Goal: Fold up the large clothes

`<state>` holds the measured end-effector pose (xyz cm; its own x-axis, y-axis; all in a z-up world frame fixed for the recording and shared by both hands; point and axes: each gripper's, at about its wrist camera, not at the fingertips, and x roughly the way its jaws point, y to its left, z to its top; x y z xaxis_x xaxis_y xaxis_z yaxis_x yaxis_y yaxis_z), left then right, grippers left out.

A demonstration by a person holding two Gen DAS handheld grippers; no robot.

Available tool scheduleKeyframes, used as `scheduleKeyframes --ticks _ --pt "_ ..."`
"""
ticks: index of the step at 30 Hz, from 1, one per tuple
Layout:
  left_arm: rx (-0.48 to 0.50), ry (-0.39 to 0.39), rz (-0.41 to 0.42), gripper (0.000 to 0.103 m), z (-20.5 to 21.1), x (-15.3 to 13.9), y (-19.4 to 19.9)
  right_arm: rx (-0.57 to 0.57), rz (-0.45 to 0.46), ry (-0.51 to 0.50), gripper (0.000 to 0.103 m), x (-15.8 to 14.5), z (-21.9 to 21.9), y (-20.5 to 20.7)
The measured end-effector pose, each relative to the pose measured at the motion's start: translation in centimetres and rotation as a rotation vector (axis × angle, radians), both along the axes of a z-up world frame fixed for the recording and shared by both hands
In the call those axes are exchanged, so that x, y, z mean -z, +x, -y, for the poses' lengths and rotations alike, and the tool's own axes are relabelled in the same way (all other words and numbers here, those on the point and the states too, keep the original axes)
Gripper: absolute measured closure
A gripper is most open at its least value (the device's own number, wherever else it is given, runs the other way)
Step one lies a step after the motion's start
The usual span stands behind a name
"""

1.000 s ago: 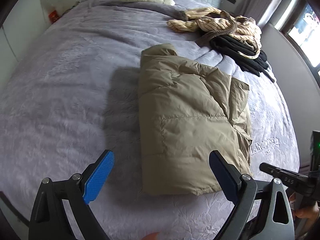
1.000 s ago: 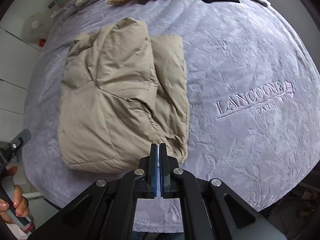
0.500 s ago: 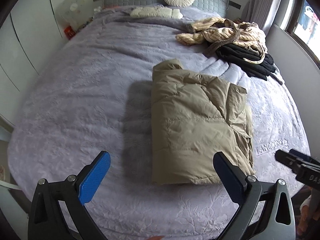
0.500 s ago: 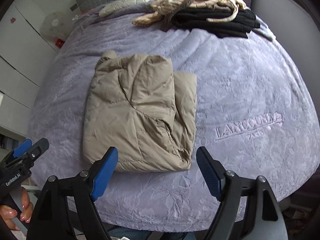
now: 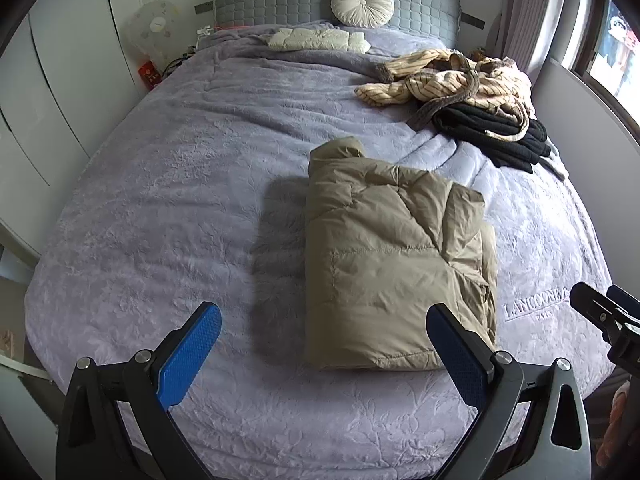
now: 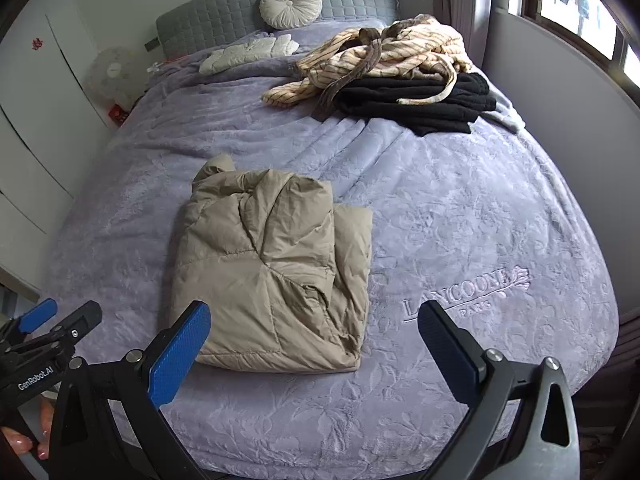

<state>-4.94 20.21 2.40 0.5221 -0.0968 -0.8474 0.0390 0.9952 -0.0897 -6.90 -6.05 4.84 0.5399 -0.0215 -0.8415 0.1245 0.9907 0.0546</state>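
Observation:
A tan puffer jacket [image 5: 384, 256] [image 6: 272, 276] lies folded into a thick rectangle on the lavender bedspread [image 5: 168, 208] [image 6: 480, 216], near the foot of the bed. My left gripper [image 5: 324, 344] hangs above the bed's near edge, open, with nothing between its blue pads [image 5: 188, 360]. My right gripper [image 6: 316, 340] also hovers over the near edge; its jaws are opening wide and hold nothing. Neither gripper touches the jacket. Each gripper shows at the edge of the other's view.
A striped cream garment [image 5: 448, 80] [image 6: 384, 56] lies heaped over black clothes [image 5: 492, 136] [image 6: 420, 100] at the far right. A white quilted item [image 5: 316, 40] and a round cushion [image 5: 362, 4] sit by the grey headboard. White wardrobes stand left; a window lies right.
Both grippers have risen and drawn back from the jacket, so more of the bed shows. The right gripper went from shut to wide open. The jacket stays folded in place.

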Motion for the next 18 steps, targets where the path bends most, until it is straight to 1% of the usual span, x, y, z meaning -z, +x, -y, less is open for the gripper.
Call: scheduleKeyframes --ticks 4,8,18 --pt "-0.008 0.001 0.005 0.0 -0.11 -0.52 0.0 0.0 0.008 -0.02 0.0 -0.44 -0.3 -0.28" --pt "-0.013 0.001 0.005 0.0 -0.2 -0.84 0.0 0.001 0.01 -0.018 0.0 -0.53 -0.28 -0.31" --pt "-0.016 0.002 0.007 0.0 -0.14 -0.98 -0.16 0.002 0.01 -0.027 0.0 -0.72 -0.23 -0.35"
